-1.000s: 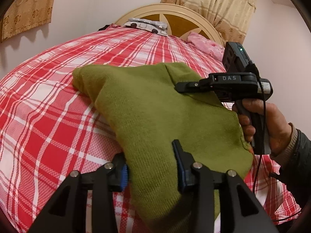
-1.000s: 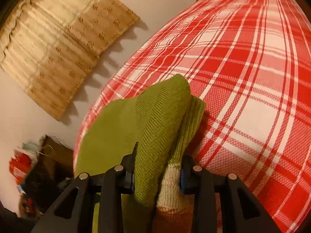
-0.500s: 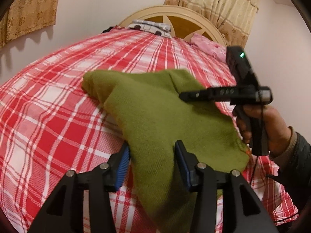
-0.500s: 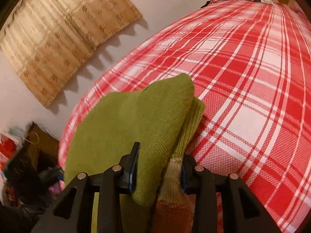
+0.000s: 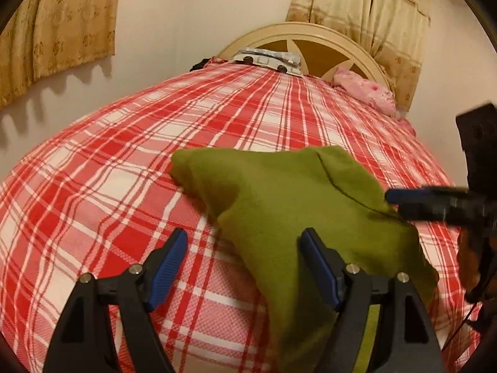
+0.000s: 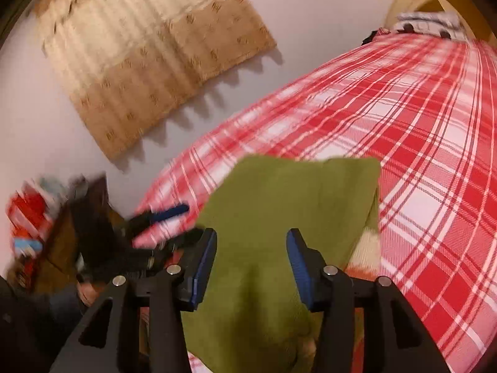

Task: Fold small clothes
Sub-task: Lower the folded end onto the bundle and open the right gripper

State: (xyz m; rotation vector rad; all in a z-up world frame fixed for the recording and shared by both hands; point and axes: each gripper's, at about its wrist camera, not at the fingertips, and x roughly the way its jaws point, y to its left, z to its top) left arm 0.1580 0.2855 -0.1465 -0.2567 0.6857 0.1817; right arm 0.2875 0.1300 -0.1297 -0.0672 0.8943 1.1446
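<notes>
An olive-green knitted garment (image 5: 279, 205) lies folded on the red plaid bed (image 5: 124, 161). My left gripper (image 5: 245, 267) hovers over its near left edge with jaws opening; the right pad is above the cloth and neither pad presses it. In the right wrist view the garment (image 6: 295, 199) spreads flat under my right gripper (image 6: 251, 264), whose jaws are opening and stand clear of the cloth. A cream and orange part (image 6: 366, 248) peeks from under the green layer. The right gripper (image 5: 435, 205) shows blurred at the garment's right edge, and the left gripper (image 6: 164, 214) shows blurred beside the garment.
A cream headboard (image 5: 310, 34) stands at the far end with a grey patterned bundle (image 5: 267, 60) and pink cloth (image 5: 363, 90) near it. Curtains (image 5: 56, 31) hang on the walls. Blurred clutter (image 6: 28, 217) sits off the bed's side.
Both grippers have let go of the green garment and their jaws have widened. The cloth has dropped flat onto the bed. The right gripper has drawn back and risen.
</notes>
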